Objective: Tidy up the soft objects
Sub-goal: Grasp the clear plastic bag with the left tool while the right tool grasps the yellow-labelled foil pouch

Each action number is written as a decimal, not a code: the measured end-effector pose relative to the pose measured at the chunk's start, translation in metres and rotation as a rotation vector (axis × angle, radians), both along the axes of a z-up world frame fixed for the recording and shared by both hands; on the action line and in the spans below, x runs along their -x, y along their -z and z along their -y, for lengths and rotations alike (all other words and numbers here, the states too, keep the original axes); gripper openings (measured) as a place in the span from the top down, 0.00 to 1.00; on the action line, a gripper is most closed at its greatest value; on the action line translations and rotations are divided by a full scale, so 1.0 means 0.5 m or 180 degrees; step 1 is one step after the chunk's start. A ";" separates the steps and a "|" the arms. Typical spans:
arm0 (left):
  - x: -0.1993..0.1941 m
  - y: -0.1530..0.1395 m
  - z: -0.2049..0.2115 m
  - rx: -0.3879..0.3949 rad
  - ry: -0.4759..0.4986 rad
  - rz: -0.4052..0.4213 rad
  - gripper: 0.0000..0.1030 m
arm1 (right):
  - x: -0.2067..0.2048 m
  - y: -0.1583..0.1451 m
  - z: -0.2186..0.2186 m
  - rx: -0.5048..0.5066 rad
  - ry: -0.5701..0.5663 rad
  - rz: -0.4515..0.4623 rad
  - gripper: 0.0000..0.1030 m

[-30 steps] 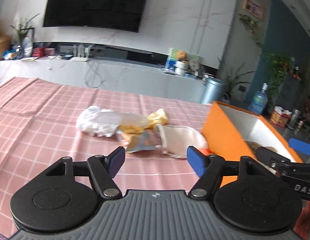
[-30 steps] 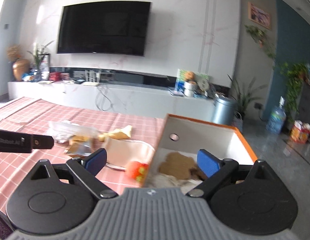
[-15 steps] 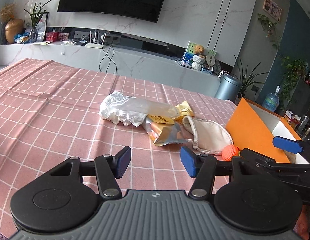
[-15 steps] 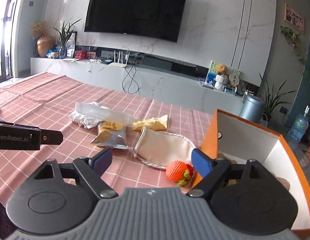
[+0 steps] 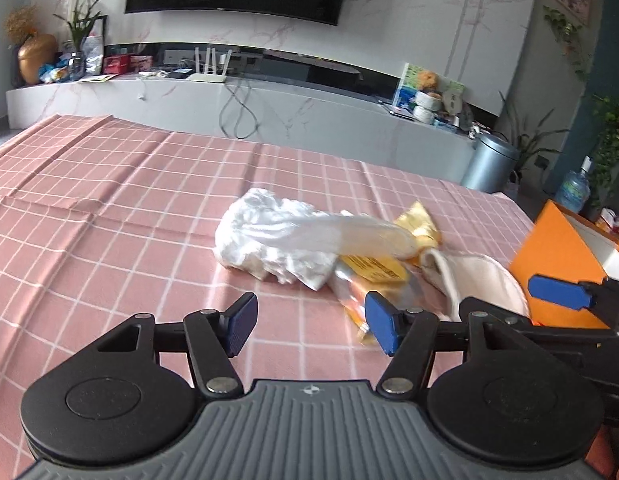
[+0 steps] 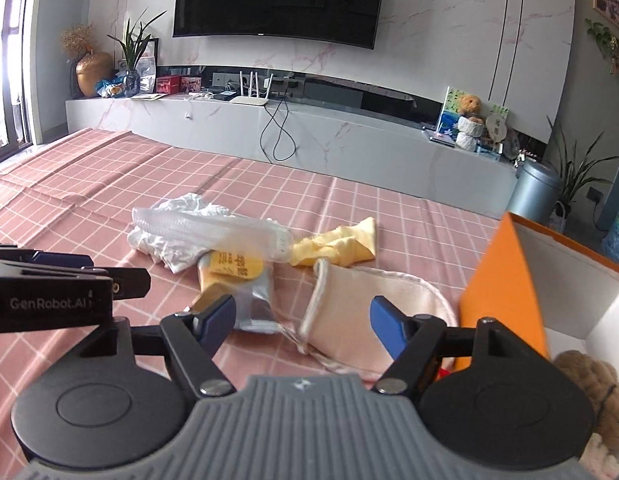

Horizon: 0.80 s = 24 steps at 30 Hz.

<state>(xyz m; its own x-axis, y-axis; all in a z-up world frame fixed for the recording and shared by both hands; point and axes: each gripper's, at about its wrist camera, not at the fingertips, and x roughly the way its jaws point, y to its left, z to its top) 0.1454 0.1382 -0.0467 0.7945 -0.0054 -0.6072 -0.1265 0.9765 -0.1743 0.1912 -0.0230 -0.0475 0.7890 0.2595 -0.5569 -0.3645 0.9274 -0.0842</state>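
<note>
Left gripper: jaws wide, just opened further, hold nothing.
Right gripper: jaws wide, just been closing, empty.
Cream quilted fabric pouch: just left of orange cardboard box.
Hidden: box interior mostly cut off.

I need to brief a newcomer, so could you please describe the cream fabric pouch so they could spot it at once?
Start at the orange box on the right of the pink checked tablecloth. Just left of that box lies a small pile of soft things; the cream fabric pouch is the pile's item nearest the box. Unlike the crumpled white plastic bag and the yellow cloth beyond it, it is flat, pale pink-cream, with a stitched rim.
</note>
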 end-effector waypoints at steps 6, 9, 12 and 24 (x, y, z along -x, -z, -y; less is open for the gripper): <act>-0.034 -0.016 -0.026 -0.0448 0.0190 0.0157 0.26 | -0.067 0.007 -0.056 -0.0061 -0.0065 -0.0070 0.28; -0.054 -0.013 -0.040 -0.0542 0.0266 0.0189 0.25 | -0.103 0.013 -0.078 -0.0134 -0.0059 -0.0193 0.24; -0.071 -0.009 -0.046 -0.0633 0.0398 0.0202 0.24 | -0.131 0.030 -0.102 -0.0129 -0.0094 -0.0363 0.23; -0.130 0.015 0.004 -0.1170 0.1100 0.0278 0.39 | -0.170 0.072 -0.116 -0.0174 -0.0217 -0.0823 0.49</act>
<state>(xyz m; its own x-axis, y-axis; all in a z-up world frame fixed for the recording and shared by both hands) 0.2106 0.1364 -0.0541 0.8320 -0.0755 -0.5497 0.2144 0.9575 0.1931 0.2760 0.0350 -0.0834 0.6020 0.3424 -0.7213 -0.4293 0.9005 0.0692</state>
